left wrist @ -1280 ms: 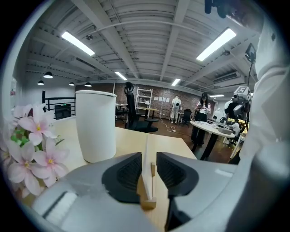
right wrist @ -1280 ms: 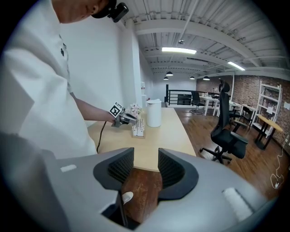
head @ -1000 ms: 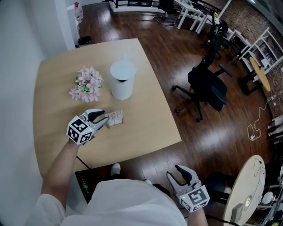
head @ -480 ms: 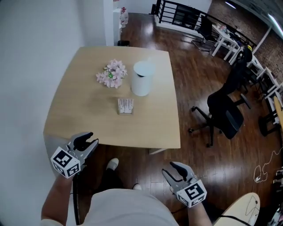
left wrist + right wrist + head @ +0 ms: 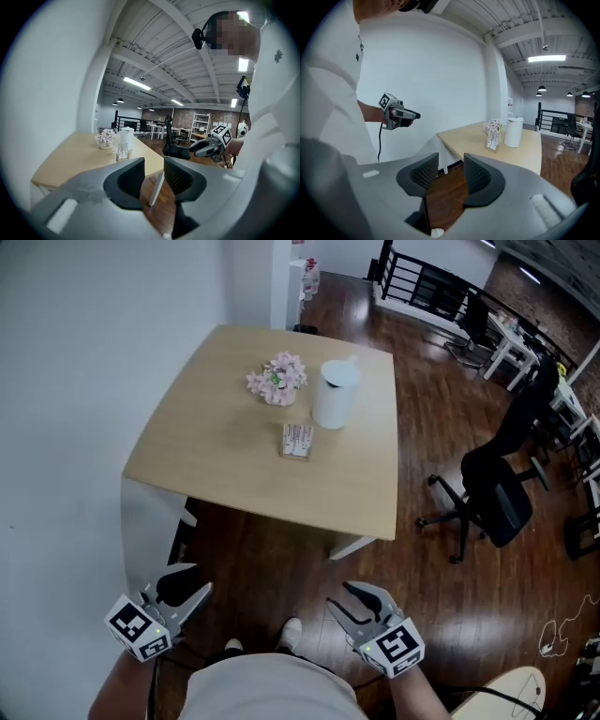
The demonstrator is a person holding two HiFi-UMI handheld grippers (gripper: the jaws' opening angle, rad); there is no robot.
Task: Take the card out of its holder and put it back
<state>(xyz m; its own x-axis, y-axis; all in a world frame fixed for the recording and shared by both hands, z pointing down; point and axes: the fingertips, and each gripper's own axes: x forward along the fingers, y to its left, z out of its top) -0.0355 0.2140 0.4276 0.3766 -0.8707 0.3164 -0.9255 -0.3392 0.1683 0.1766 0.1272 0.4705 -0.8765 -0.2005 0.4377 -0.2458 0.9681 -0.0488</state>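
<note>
The card stands in its clear holder (image 5: 296,441) on the wooden table (image 5: 225,456), with nothing holding it. It also shows small in the left gripper view as the holder (image 5: 123,152) and in the right gripper view as the holder (image 5: 492,139). Both grippers hang over the dark floor, well short of the table's near edge. My left gripper (image 5: 192,579) is open and empty (image 5: 153,176); its jaws have just been closing slightly. My right gripper (image 5: 342,596) is open too, with only floor between its pads (image 5: 450,173).
Pink flowers (image 5: 277,378) and a white lidded container (image 5: 335,395) stand behind the holder. A white wall runs along the left. A black office chair (image 5: 497,493) stands to the right on the wood floor. The person's shoes (image 5: 291,632) show below.
The person has stepped back from the table. The left gripper left the card holder and dropped below the table's near edge. The right gripper shifted a little left.
</note>
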